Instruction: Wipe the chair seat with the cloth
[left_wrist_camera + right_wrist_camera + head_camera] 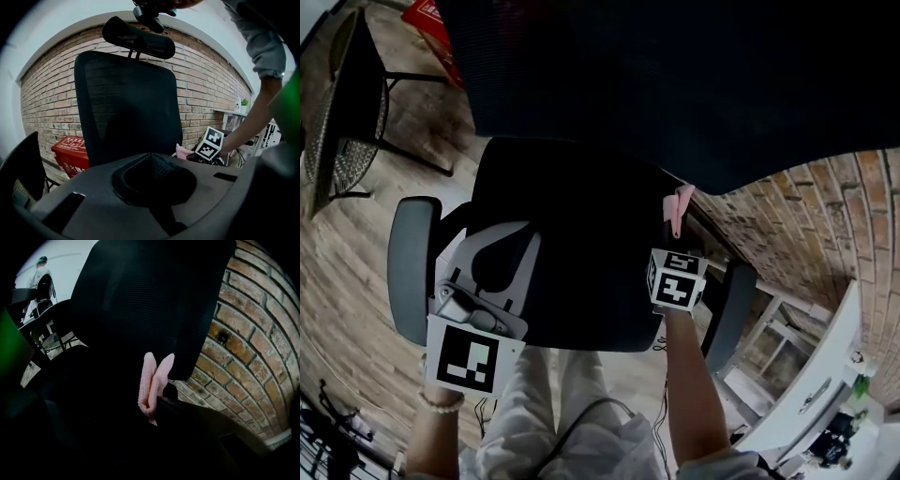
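The black office chair seat [581,234] fills the middle of the head view, below its tall mesh backrest [129,108]. My right gripper [676,230] is over the seat's right rear corner, shut on a folded pink cloth [679,204]. The cloth [153,380] sticks up past the dark fingertips in the right gripper view, close to the backrest's edge. My left gripper [514,232] hovers over the seat's front left, with its grey jaws together at the tips and nothing between them. The left gripper view shows the right gripper's marker cube [209,144] and the cloth [183,151] beside the backrest.
Grey armrests [408,258] [731,305] flank the seat. A brick wall [806,216] stands close behind and to the right. A red bin [70,152] sits by the wall, a second dark chair [347,103] to the left, and white furniture [806,394] at lower right.
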### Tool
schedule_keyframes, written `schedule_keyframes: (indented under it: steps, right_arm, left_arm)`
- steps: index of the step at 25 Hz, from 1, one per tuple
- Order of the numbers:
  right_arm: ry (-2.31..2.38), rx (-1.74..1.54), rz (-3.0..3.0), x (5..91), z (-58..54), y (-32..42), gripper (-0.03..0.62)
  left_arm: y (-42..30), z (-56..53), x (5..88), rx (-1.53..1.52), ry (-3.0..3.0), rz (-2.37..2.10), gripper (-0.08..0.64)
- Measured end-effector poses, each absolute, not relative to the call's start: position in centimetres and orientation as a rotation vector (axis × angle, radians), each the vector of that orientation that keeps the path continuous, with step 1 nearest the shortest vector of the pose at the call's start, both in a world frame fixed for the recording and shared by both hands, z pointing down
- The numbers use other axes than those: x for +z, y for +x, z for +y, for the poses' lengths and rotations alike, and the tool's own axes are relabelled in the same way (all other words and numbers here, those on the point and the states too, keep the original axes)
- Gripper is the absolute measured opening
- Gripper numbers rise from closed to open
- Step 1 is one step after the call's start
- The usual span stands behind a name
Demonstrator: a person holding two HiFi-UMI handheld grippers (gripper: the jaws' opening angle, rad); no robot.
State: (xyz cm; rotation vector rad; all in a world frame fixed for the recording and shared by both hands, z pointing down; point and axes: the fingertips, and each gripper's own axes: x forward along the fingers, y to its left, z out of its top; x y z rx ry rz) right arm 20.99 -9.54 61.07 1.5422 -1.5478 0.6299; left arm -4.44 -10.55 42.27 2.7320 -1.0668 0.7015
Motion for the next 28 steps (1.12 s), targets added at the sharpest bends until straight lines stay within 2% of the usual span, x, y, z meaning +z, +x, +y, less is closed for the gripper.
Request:
schedule_keyframes:
  steps: [10, 28]
  right_arm:
    - [1.413, 0.662, -1.607, 64.3, -11.6, 14.9, 0.054]
    - [1.032, 0.577, -1.953, 64.8, -14.6, -5.2, 0.052]
  left_arm:
    - [-6.4, -10.4, 42.9, 0.712, 2.703, -1.049, 0.018]
    - [-8.8, -10.1, 40.9, 0.673, 2.675, -1.106, 0.018]
